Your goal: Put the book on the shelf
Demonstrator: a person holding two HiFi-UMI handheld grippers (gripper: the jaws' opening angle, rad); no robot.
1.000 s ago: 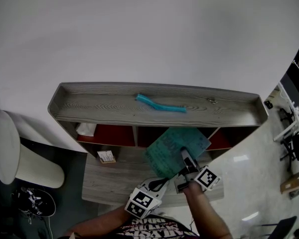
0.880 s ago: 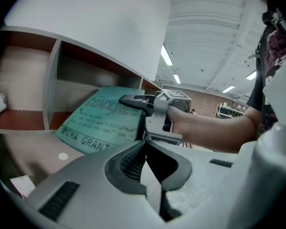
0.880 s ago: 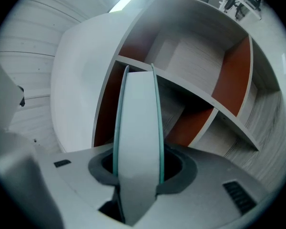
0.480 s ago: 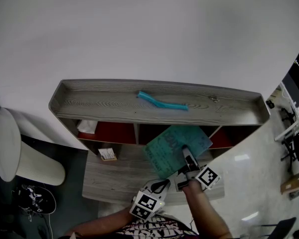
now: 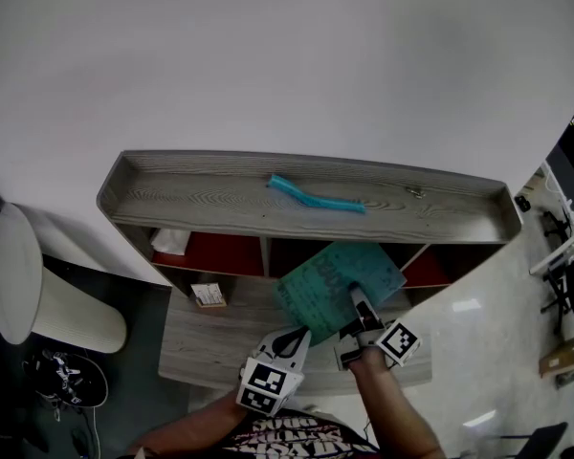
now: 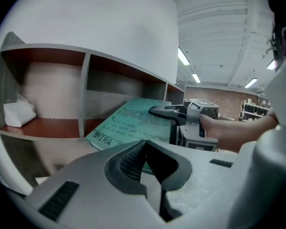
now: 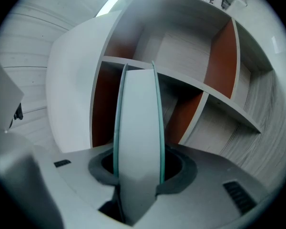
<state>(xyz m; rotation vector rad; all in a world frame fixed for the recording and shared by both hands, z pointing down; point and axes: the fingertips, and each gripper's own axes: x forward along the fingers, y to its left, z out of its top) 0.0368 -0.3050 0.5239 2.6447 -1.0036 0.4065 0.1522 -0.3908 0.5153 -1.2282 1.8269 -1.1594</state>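
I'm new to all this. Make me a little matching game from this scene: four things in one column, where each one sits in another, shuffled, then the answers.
Things:
1. green book
2. blue bent strip
3. white crumpled wad
4. small card

Places:
A. in the left compartment
B. on top of the shelf
C. held by the right gripper
D. on the lower ledge, left of the book

Pairs: 1-C, 2-B, 3-A, 4-D
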